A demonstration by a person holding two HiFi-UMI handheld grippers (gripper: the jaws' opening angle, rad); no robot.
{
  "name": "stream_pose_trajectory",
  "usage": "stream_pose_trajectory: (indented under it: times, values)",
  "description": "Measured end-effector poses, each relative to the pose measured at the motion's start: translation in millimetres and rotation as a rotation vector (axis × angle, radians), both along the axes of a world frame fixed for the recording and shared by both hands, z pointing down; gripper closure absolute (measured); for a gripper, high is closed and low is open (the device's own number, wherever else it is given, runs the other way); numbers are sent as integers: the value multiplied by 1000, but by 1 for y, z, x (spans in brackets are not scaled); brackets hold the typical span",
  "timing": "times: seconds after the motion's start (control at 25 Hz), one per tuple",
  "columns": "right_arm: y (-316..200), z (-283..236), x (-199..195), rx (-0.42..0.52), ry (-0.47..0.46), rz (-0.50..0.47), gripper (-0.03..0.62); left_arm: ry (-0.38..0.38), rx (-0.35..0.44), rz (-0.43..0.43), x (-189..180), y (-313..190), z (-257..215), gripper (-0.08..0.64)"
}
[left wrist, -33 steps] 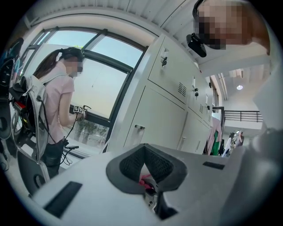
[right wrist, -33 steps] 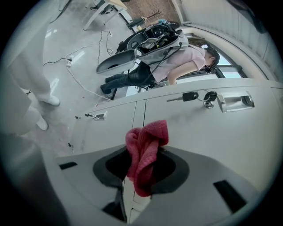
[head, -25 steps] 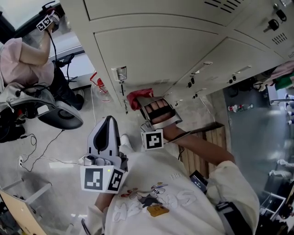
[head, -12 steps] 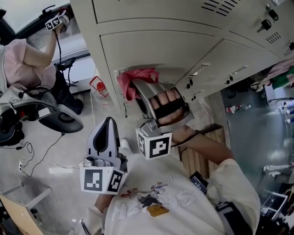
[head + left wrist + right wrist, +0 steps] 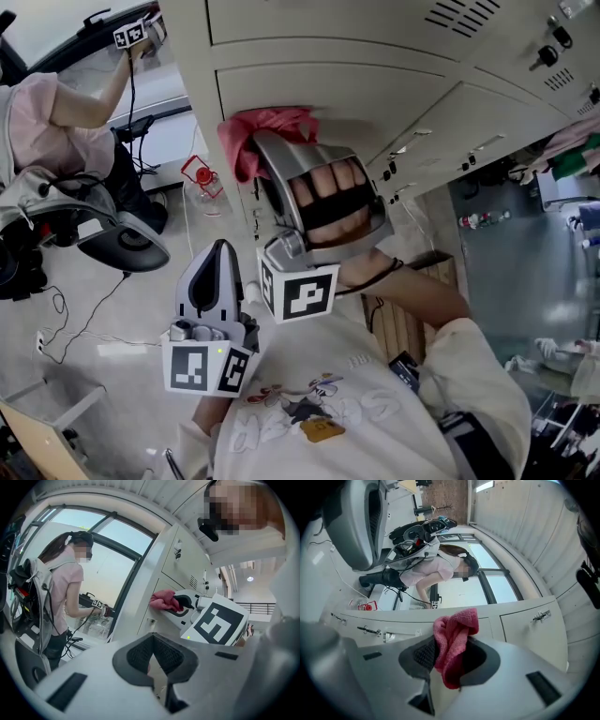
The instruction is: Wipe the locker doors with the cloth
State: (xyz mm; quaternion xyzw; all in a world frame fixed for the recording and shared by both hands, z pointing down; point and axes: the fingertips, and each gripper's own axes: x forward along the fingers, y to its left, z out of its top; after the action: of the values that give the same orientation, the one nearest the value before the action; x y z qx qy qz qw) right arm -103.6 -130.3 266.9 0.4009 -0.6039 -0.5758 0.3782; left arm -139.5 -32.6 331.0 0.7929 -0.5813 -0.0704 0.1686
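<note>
Hanging low by the person's torso, the left gripper point(image 5: 221, 251) has its jaws pressed together on nothing and plays no part in the wiping. Further out, the right gripper point(image 5: 265, 155) is stretched forward, its jaws pinching a bunched red cloth point(image 5: 255, 134) that spills past the tips on both sides. The cloth appears to touch a beige locker door point(image 5: 356, 94) near one corner, just beside the cabinet's outer edge. By my reading the wiping is under way on this door. The metal shows no streak or damp mark to tell which parts are done, so most of this panel seems left to do. So do the neighbouring doors point(image 5: 469, 112) with their small handles point(image 5: 405, 146). Beyond the lockers, a red-topped bottle point(image 5: 199, 175) stands on the floor, and well apart another person point(image 5: 56, 122) works at a desk.
</note>
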Motion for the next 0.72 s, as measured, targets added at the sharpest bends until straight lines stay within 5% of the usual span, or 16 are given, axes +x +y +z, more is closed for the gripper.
stream_pose_trajectory:
  times: [0.72]
  values:
    - [-2,50,-8,-53,10,21,476,-8,-19,-13,-15,-8,7,555]
